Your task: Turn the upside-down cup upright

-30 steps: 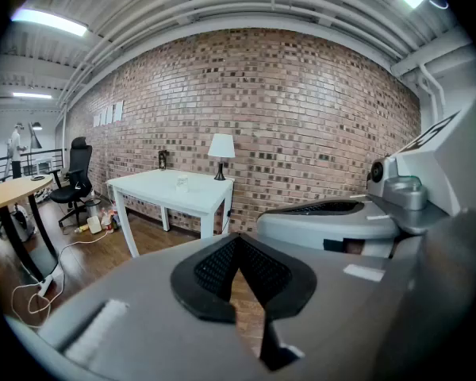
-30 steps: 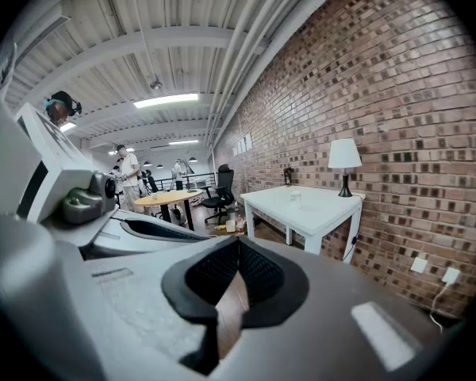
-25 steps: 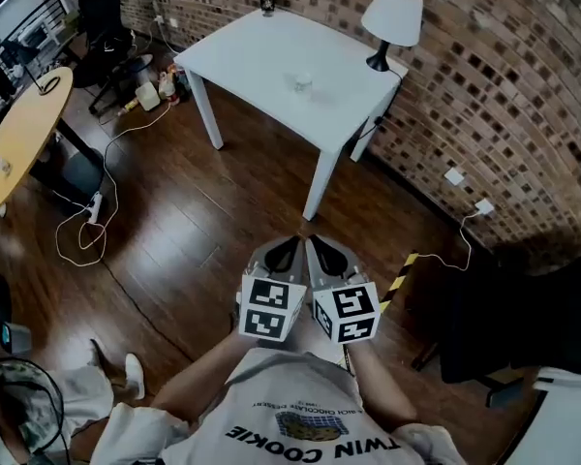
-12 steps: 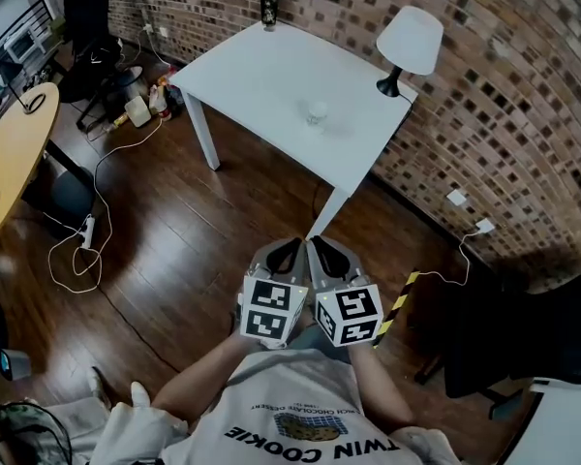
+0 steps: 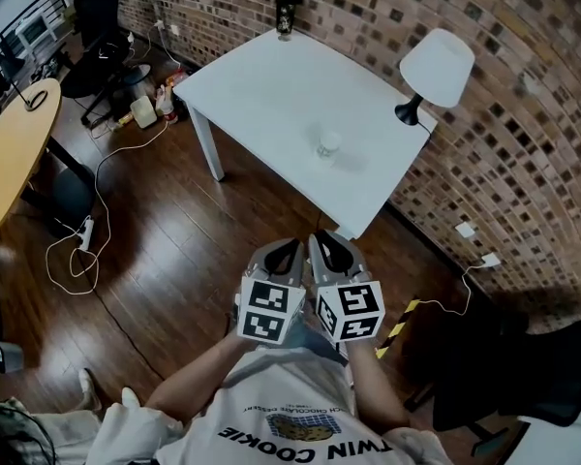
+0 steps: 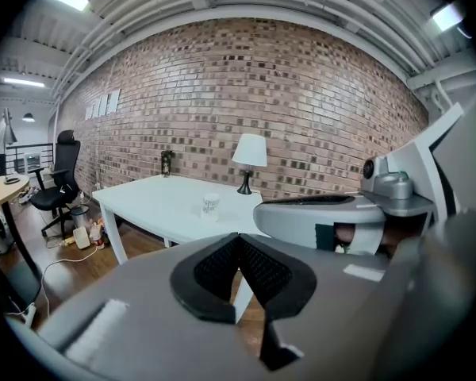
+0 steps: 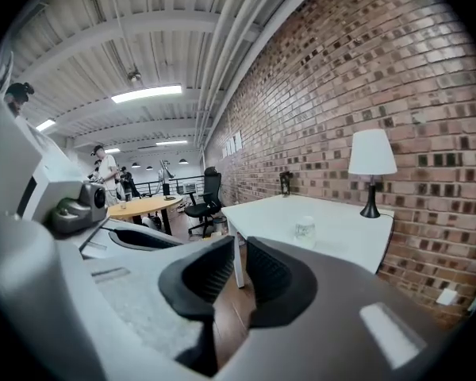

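Brick wall (image 5: 523, 143), rough and mottled brown, behind a floor (image 5: 174, 250) of dark, glossy planks. On that floor, a white rectangular bench (image 5: 271, 95), smooth-topped and square-legged, one corner toward the camera. Left of it, a round yellow-topped table (image 5: 10, 153) and a black office chair (image 5: 92, 27), with a white cable (image 5: 97, 201) looped over the planks. On the bench's wall side, a lamp (image 5: 434, 71) with pale conical shade and black stem; at the far corner, a small dark jar (image 5: 287, 13). Down front, held side by side, grey plastic left tongs (image 5: 289, 250), ribbed black pads clenched tip to tip on nothing, and right tongs (image 5: 325, 248), just eased apart to a thin slit, likewise empty. Near mid-bench, toward the lamp, the small pale cup (image 5: 329, 143), well apart from both tongs, bare planks and the bench's near corner between.
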`<state>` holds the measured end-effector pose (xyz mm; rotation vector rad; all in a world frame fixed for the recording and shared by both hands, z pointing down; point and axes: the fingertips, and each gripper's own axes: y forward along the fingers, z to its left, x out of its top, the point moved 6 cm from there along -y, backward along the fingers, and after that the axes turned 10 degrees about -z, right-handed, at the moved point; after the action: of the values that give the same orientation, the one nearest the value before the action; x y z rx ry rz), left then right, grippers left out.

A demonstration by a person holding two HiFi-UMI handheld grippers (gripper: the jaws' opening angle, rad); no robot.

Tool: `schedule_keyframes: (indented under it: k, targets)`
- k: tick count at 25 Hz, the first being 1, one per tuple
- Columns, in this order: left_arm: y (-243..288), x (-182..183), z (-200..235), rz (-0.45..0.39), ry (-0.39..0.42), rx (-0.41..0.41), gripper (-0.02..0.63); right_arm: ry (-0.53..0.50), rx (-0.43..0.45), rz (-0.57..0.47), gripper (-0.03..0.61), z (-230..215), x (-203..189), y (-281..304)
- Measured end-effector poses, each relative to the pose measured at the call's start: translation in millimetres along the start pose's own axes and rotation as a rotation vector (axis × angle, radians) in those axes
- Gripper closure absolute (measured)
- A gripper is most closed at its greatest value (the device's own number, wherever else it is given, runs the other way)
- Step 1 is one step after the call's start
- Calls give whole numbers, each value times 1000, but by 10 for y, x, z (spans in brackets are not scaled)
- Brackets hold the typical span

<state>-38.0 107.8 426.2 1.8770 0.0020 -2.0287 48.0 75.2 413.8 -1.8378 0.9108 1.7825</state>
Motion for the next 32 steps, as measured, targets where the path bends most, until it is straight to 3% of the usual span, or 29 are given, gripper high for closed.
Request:
schedule_keyframes:
  k: [12, 17, 26, 32]
  targets:
    - [1356, 277, 499, 12, -7, 89, 611, -19, 71, 91, 441, -1009, 40, 1200]
    - [1656, 342, 630, 22, -1, 111, 611, -13, 53, 121, 397, -1311, -8, 1538]
    - [2032, 336, 962, 53, -7, 74, 611, -63, 8, 223, 286, -1767, -487, 2111]
    - [2329, 392, 1263, 71, 4, -13, 611, -74, -8, 282, 253, -1846, -704, 2406]
